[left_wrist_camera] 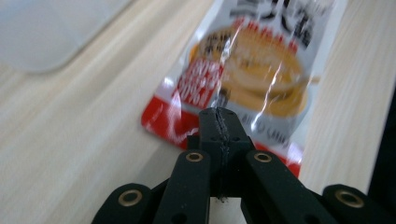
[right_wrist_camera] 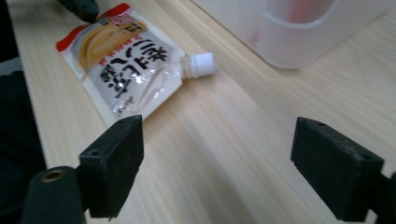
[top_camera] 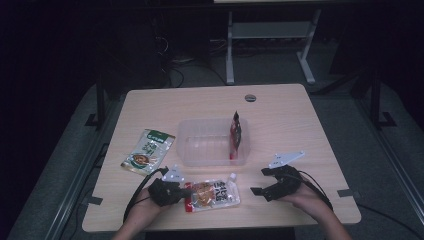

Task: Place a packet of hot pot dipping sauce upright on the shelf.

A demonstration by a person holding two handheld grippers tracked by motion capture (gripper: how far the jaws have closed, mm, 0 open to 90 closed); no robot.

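Note:
A clear spouted pouch (top_camera: 212,194) (left_wrist_camera: 252,70) (right_wrist_camera: 126,60) with a red edge and a noodle picture lies flat near the table's front edge, its white cap (right_wrist_camera: 201,64) toward the bin. My left gripper (top_camera: 186,191) (left_wrist_camera: 218,114) is shut, with its tips over the pouch's red left edge; whether they pinch it I cannot tell. To the right of the pouch, my right gripper (top_camera: 259,181) (right_wrist_camera: 217,140) stands wide open above bare wood, pointing at the pouch and holding nothing.
Mid-table stands a clear plastic bin (top_camera: 210,122) (right_wrist_camera: 289,51) (left_wrist_camera: 42,37), with a red packet (top_camera: 236,135) upright against its right wall. A green packet (top_camera: 148,150) lies flat left of the bin. Just behind both hands runs the table's front edge (top_camera: 220,225).

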